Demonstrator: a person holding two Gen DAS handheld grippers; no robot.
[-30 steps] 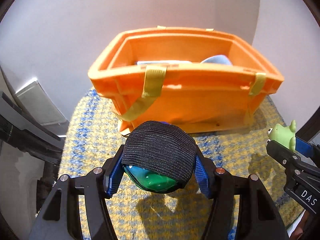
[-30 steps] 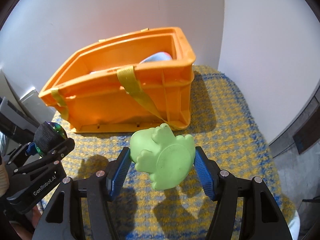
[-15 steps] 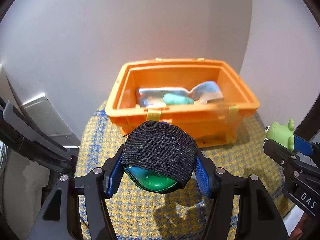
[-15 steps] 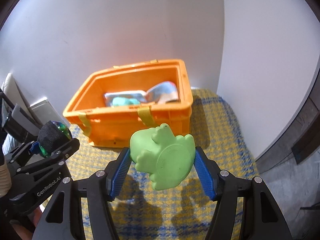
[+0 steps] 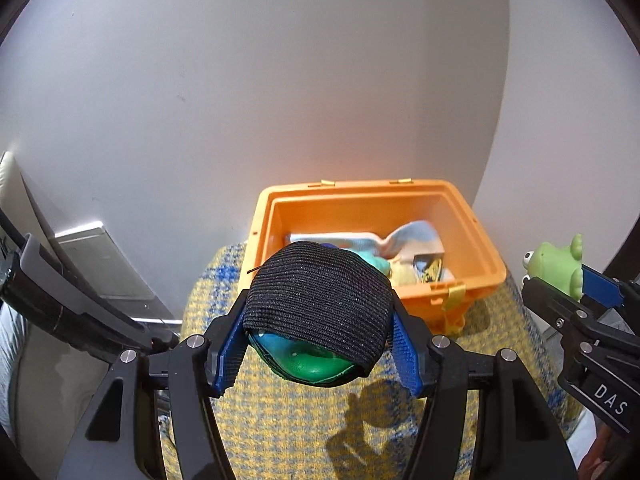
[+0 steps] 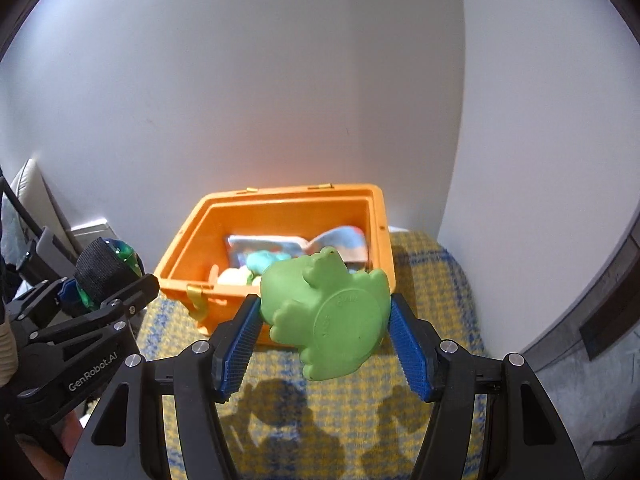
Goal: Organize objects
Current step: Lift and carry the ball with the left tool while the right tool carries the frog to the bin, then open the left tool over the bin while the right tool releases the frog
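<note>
light: bright, overhead — hard shadows on woven cloth (image 6: 436,412) | edges: fisheye bend, dark corners | focus: sharp

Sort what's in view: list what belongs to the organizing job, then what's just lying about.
Job:
- green toy with black band, in left tool
- green rubber frog, in right tool
- orange bin, cloth book already inside

Lying about:
- yellow-blue woven mat
- white wall

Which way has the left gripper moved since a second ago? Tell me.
Yes: the left gripper has risen and pulled back; the orange bin now looks smaller, its inside visible.
</note>
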